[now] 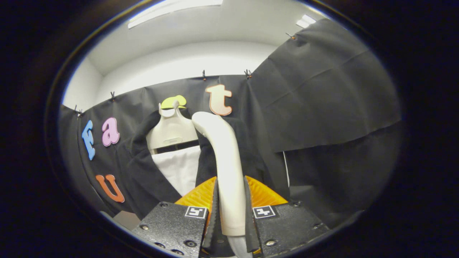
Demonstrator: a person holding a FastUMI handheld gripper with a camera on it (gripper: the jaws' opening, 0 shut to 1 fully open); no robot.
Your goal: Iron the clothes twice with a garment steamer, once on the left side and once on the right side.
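Claw (231,200) clamped on steamer handle (226,161), both fingers (214,211) pressing it. Dark jacket (143,172) w/ white shirt (179,168) on hanger (171,132) at 11 o'clock beyond fingers.

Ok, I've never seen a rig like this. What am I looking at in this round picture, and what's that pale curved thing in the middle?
The camera rides on a hand-held two-finger gripper and looks forward along its fingers, which is why the picture bulges like a fish's eye. The two dark plates at the bottom are the jaws. They are closed on the pale curved thing, the garment steamer: both fingers press its handle, and its head curves up ahead of them. Beyond the steamer, a dark jacket over a white shirt hangs on a pale hanger in front of the booth's black cloth wall. The steamer's head sits in front of the jacket's shoulder, just beside the open white front. Whether it touches the cloth I cannot tell.
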